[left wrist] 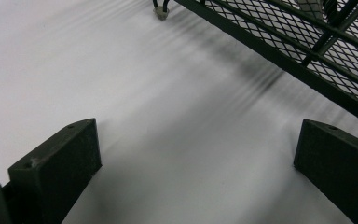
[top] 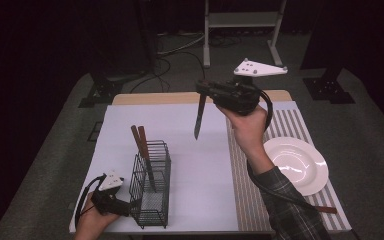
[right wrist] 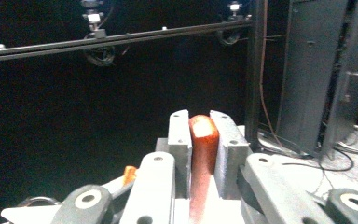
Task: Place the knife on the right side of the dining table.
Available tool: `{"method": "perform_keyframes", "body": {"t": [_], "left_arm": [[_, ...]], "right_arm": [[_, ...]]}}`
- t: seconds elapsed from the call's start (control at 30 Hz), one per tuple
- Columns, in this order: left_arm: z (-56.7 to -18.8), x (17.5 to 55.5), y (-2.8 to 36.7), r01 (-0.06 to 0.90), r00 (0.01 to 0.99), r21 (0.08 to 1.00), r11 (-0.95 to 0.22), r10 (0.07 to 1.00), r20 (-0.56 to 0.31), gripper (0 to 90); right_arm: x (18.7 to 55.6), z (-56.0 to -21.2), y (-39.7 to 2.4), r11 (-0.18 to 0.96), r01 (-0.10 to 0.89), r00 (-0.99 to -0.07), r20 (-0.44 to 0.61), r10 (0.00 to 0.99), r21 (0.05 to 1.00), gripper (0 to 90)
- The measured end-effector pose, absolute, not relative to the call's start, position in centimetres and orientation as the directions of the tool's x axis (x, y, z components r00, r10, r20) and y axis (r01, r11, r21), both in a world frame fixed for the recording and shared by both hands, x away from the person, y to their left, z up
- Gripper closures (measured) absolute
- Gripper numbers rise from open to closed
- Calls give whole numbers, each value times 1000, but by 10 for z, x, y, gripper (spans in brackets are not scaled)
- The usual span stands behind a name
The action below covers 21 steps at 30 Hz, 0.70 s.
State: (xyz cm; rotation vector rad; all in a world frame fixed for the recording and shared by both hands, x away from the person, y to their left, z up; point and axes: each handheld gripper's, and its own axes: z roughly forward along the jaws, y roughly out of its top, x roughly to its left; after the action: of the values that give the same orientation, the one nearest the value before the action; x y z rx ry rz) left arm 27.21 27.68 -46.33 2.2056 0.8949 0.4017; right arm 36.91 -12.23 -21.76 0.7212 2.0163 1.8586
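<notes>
The right gripper (top: 207,90) is pinching a knife (top: 199,117) by its wooden handle, blade hanging down. The left gripper (top: 125,207), jaws spread, is resting beside the wire caddy (top: 152,185). Recommended: lowering the blade vertically into a free compartment.

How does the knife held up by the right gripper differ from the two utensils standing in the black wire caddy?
The wooden-handled knife hangs blade-down in the air, clamped by the right gripper; the two wooden-handled utensils lean in the black wire caddy, handles up. The knife's dark blade is bare; theirs sit behind wire. All share reddish-brown wooden handles.
</notes>
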Motion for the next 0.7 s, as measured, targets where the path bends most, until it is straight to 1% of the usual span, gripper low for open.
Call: {"method": "perform_keyframes", "body": {"t": [0.33,0.53,0.7], "left_arm": [[-463,272,277,481,711,716,-505,703,18,0],[-463,272,277,480,711,716,-507,702,20,0],[-463,272,277,480,712,716,-506,702,20,0]], "right_arm": [[379,-232,-158,12,171,-777,127,616,985,788],[382,-237,-171,8,172,-751,126,649,985,788],[390,-247,-190,8,179,-707,123,697,984,788]]}}
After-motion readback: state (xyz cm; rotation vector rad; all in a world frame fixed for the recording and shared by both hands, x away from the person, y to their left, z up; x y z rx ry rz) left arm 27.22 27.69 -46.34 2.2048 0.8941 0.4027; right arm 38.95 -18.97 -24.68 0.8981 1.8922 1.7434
